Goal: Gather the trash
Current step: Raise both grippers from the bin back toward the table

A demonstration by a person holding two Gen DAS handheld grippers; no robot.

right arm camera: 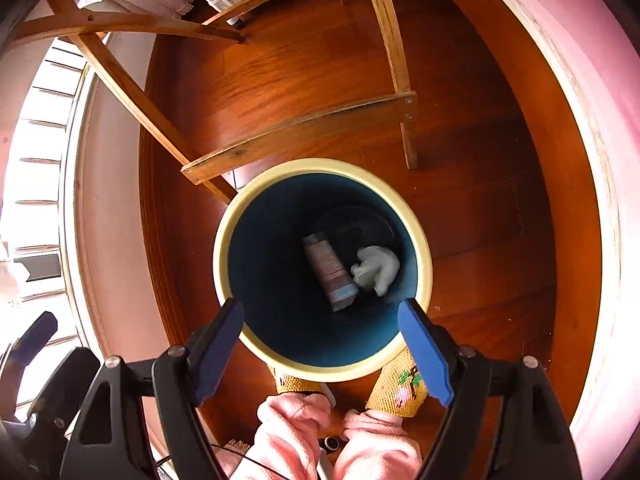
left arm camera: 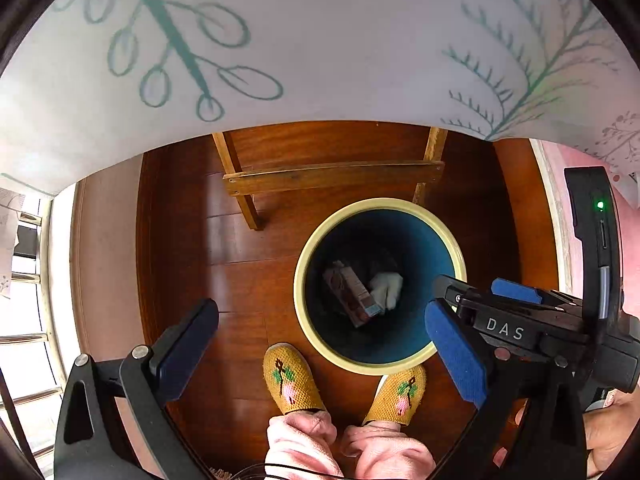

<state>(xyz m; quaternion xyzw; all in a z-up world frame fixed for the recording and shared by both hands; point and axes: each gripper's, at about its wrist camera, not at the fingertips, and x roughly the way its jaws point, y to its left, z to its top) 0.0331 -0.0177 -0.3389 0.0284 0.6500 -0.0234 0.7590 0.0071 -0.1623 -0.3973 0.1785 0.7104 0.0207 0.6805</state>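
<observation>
R gripper (right arm camera: 320, 320) points down over the bin (right arm camera: 420, 240), jaws spread wide, nothing btwn the blue pads. Its tips frame the bin's near rim: one finger over the rim's near-left part, the other over the near-right. L gripper (left arm camera: 320, 328) also points down, jaws wide apart, empty; it sits to the left of the bin opening, one finger over bare floor (left arm camera: 200, 240), the other hanging at the bin's near-right rim. In the L view the R gripper shows at the right edge w/ a hand (left arm camera: 608, 440) on its grip.

Bin: round, cream rim, dark blue inside, standing on the wood floor. At its bottom lie two bits of trash: a carton (right arm camera: 330, 274), brownish w/ a pale blue end, lying on its side, and a crumpled white tissue (right arm camera: 376, 266) touching the carton's right side. Both sit right of the bin's centre.

Just at the bin's near rim stand two yellow knit slippers (left arm camera: 290, 380) w/ a pink-and-green flower pattern; the right one is partly under the rim in the R view. Pink trouser legs (left arm camera: 304, 444) rise above them.

Beyond the bin's far rim: wooden table legs w/ a crossbar (left arm camera: 332, 178), close to the rim. Above them in the L view hangs a white cloth (left arm camera: 320, 40) w/ green leaf prints. A pink wall (right arm camera: 600, 80) runs along the right; a window w/ bars (right arm camera: 44, 160) is at left.
</observation>
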